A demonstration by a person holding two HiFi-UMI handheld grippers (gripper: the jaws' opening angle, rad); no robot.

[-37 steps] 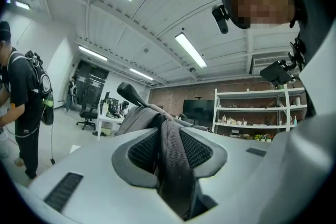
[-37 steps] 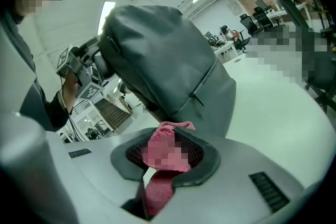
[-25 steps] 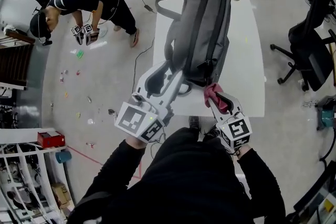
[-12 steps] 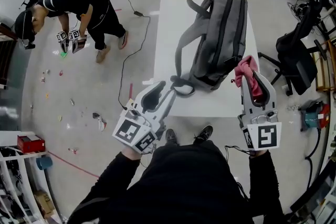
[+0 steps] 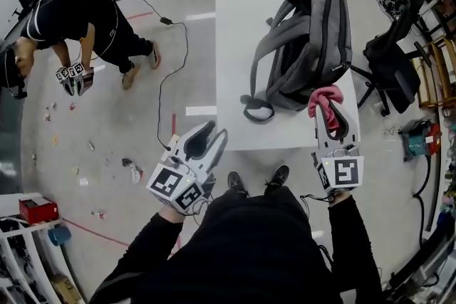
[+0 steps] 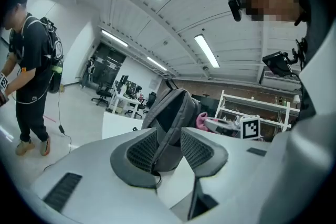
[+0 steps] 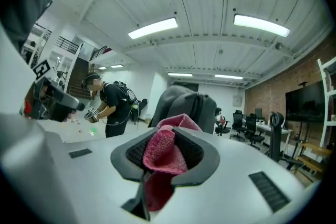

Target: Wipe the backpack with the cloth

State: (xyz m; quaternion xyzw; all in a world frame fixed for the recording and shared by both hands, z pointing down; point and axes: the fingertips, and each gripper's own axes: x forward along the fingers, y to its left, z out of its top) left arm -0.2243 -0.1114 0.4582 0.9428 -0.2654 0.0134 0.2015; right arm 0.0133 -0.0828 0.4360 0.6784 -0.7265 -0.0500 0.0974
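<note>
A grey backpack [image 5: 313,46] lies on the white table [image 5: 235,82], its straps trailing toward the near edge. My right gripper [image 5: 329,114] is shut on a pink cloth [image 5: 324,100] and hovers at the backpack's near right corner. In the right gripper view the cloth [image 7: 163,152] bulges out between the jaws, with the backpack [image 7: 184,102] just beyond. My left gripper [image 5: 203,139] stands open and empty, off the table's near left edge. In the left gripper view the backpack [image 6: 170,113] shows through the gap between the jaws.
Another person [image 5: 78,11] bends over at the far left, holding grippers, with small items [image 5: 71,146] scattered on the floor. A cable [image 5: 167,75] runs along the table's left side. A black office chair [image 5: 388,60] stands right of the table.
My left gripper has drawn back from the backpack to beyond the table's near left edge. The right gripper has swung right and up with the cloth, to the backpack's near right corner.
</note>
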